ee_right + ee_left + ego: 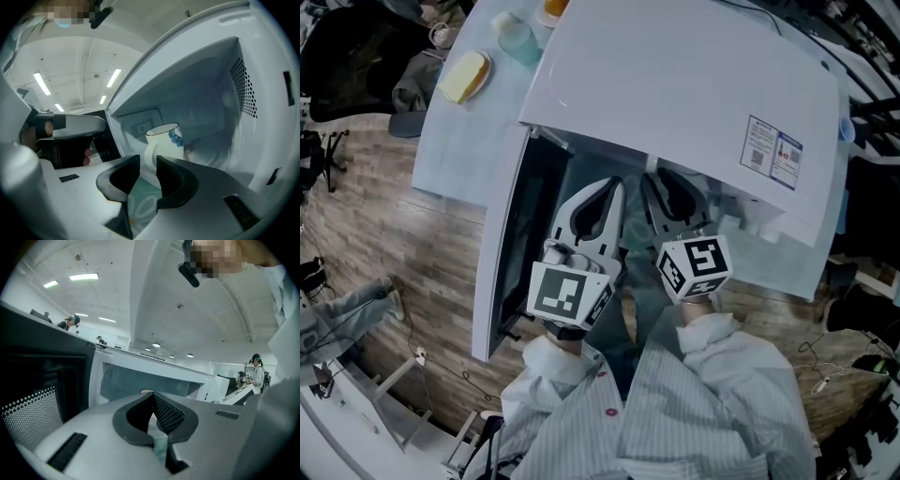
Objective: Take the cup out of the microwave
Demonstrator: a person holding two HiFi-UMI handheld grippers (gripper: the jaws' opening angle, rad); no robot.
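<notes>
White boxy microwave (675, 84) stands door-open on the pale counter (450, 141); left hand-held gripper (605, 202) and right hand-held gripper (670, 192) reach its mouth. Left gripper view: jaws together, empty. Right gripper view: jaws apart, unclamped, framing the handle of the upright white ceramic cup (165, 138) inside the cavity. Grasp and removal outstanding.
</notes>
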